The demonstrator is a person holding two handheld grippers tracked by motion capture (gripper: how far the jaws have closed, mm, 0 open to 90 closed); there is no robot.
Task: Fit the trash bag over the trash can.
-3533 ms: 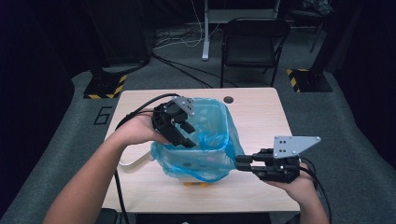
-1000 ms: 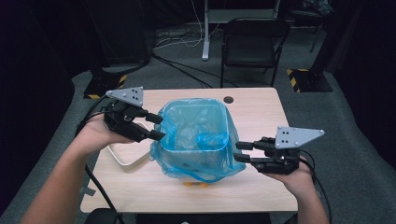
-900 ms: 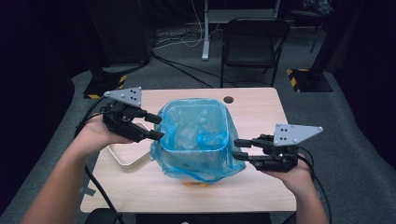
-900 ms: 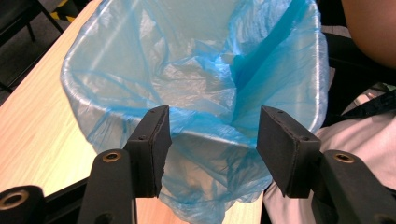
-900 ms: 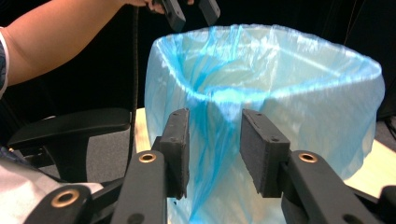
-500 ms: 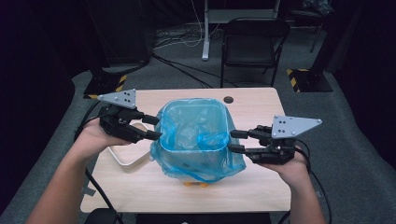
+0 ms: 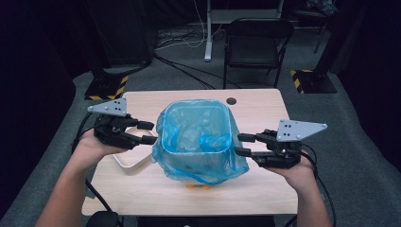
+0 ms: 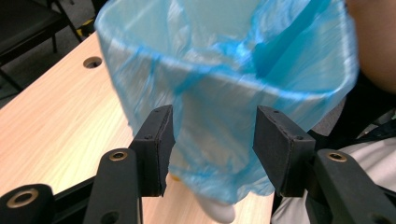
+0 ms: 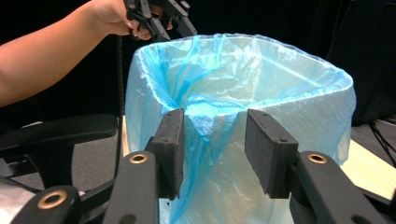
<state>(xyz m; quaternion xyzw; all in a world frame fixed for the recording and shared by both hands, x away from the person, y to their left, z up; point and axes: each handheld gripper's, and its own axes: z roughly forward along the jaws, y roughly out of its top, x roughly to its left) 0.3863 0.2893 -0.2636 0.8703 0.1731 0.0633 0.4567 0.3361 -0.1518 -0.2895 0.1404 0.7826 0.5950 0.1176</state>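
Bin (image 7: pixel 196 142) lined with blue bag (image 7: pixel 198 135), standing mid-table (image 7: pixel 255 109) in the high view. Left gripper (image 7: pixel 148 133) at nine o'clock of the bin, tips just at the bag's side; right gripper (image 7: pixel 242 144) at three o'clock, likewise close.

Left gripper view: jaws roughly half open, just been closing, bag film between them, pads not pressing it.

Right gripper view: jaws about half open, just been opening, bag's rim corner in the gap, ungripped; other gripper at eleven o'clock.
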